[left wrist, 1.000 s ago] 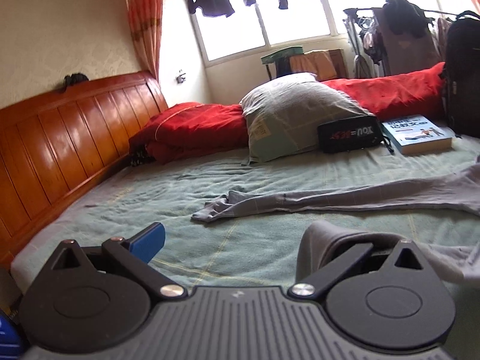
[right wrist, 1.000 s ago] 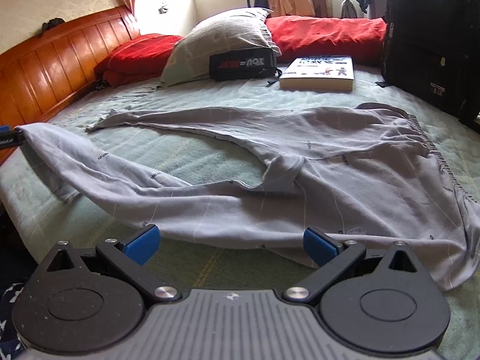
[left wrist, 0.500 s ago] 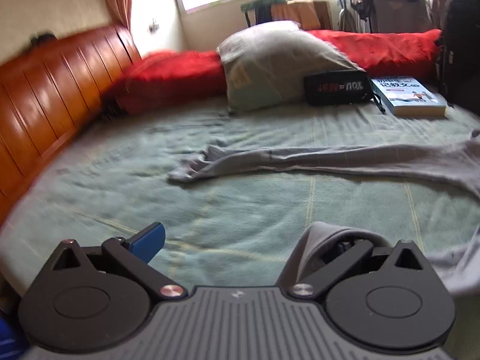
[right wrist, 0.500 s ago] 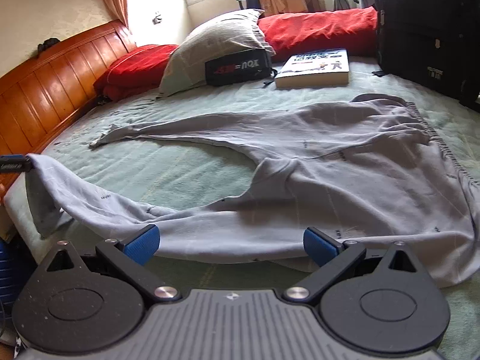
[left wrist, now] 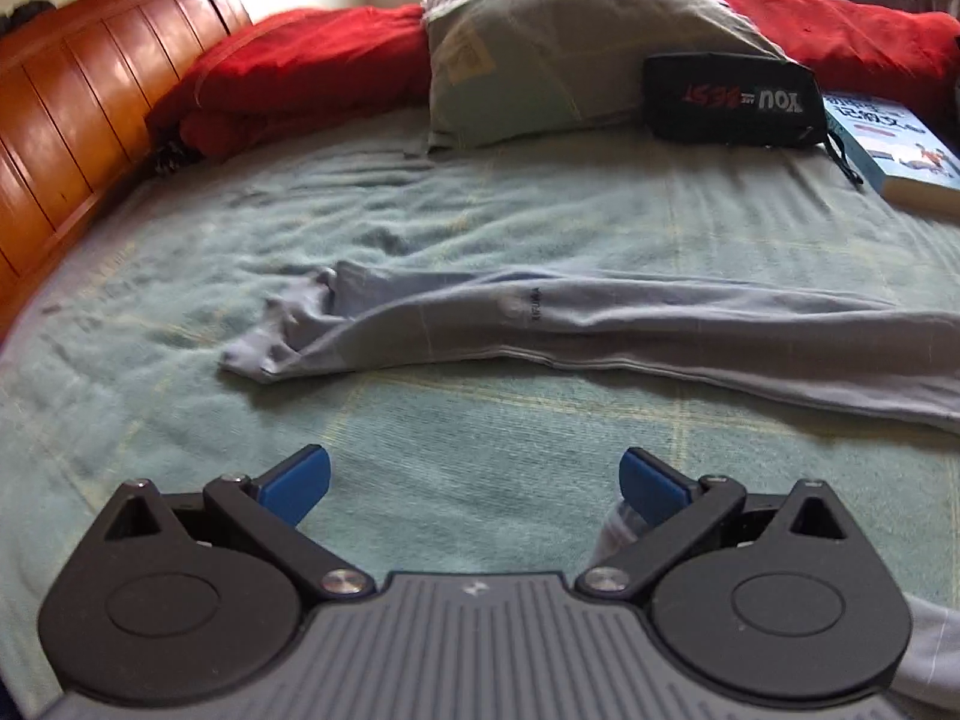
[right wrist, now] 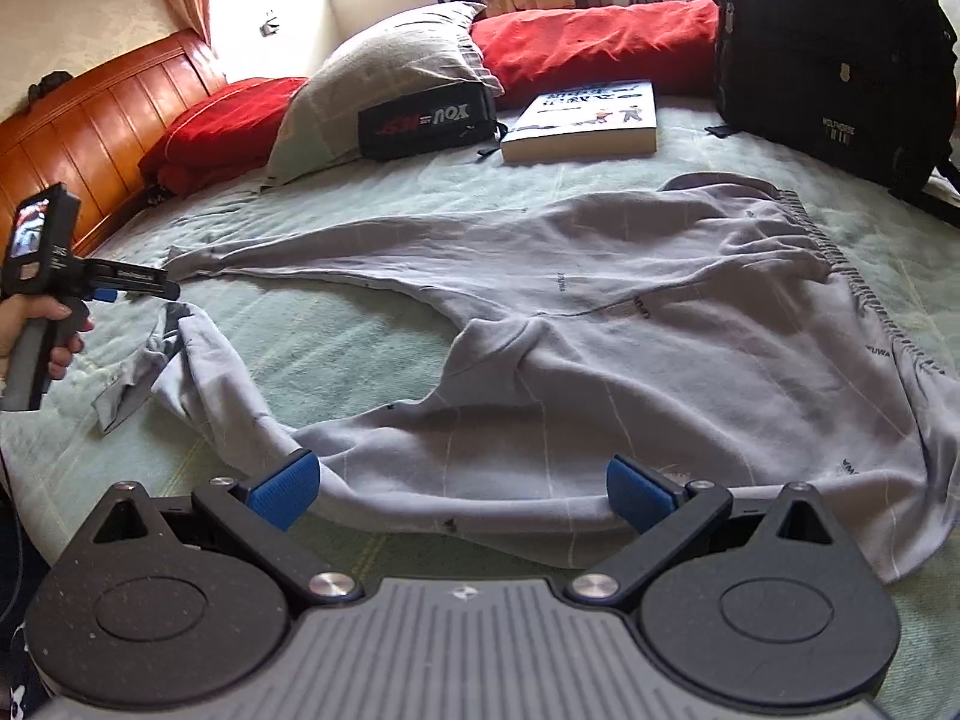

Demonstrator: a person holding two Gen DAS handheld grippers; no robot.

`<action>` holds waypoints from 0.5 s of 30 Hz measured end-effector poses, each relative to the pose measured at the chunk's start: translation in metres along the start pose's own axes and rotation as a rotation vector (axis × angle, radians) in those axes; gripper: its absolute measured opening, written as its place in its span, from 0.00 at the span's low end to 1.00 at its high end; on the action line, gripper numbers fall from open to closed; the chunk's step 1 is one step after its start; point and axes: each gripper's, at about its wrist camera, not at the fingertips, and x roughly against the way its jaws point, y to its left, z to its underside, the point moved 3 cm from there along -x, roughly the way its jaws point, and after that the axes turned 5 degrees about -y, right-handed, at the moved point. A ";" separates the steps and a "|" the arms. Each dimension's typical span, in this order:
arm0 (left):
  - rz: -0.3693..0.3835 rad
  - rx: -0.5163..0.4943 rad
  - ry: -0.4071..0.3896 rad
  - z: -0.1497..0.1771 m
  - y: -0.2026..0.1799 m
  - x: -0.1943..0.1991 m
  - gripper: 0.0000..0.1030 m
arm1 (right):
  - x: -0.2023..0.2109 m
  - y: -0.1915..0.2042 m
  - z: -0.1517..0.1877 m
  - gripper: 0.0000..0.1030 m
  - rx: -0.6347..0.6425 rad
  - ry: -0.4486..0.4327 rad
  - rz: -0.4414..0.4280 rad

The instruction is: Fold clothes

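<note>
Garment: the grey trousers [right wrist: 630, 324] lie spread on the green bed cover [right wrist: 372, 354], with the waistband [right wrist: 834, 276] to the right, near the black backpack [right wrist: 834, 54].
Far leg: it lies long and almost flat across the bed, and its cuff [left wrist: 282, 342] is bunched a little, well apart from the grey pillow [left wrist: 576, 42].
Near leg: it curves toward the near edge of the bed; its cuff end [right wrist: 150, 372] lies crumpled on the cover, just under the tip of the left gripper [right wrist: 144, 288].
Left gripper: in its own camera the jaws stand wide apart and the blue pads [left wrist: 300, 480] have nothing between them; a bit of grey cloth shows just beside the right-hand finger, but it is not clamped.
Right gripper [right wrist: 456, 489]: the jaws are also wide apart, it holds nothing, and it hovers just before the edge of the near leg.
Done: as far as I can judge, the trousers are only laid out; no fold is visible yet.
Left to do: the near leg is not straight and not on top of the far leg, so I think bringing one leg over the other, and then folding along the length, is all to come.
Progress: early stage, in my judgement.
Around: a book [right wrist: 588, 120] and a black pouch [right wrist: 426, 120] lie by the pillow, away from the garment.
</note>
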 end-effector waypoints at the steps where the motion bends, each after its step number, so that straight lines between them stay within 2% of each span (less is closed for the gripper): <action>1: 0.023 0.012 -0.003 0.001 0.002 0.002 0.99 | -0.001 0.000 -0.001 1.00 -0.003 -0.001 0.001; 3: 0.069 0.024 -0.016 0.004 0.005 0.010 0.99 | -0.003 -0.001 -0.002 1.00 -0.008 -0.004 0.002; 6: 0.119 -0.018 -0.056 0.015 0.007 0.035 0.99 | -0.006 0.001 -0.005 1.00 -0.021 -0.010 -0.011; 12: 0.211 -0.198 -0.107 0.062 -0.011 0.089 0.99 | -0.013 0.016 -0.003 1.00 -0.004 0.003 -0.052; 15: 0.215 -0.288 -0.125 0.087 -0.024 0.100 0.99 | -0.014 0.024 -0.001 1.00 0.009 0.011 -0.066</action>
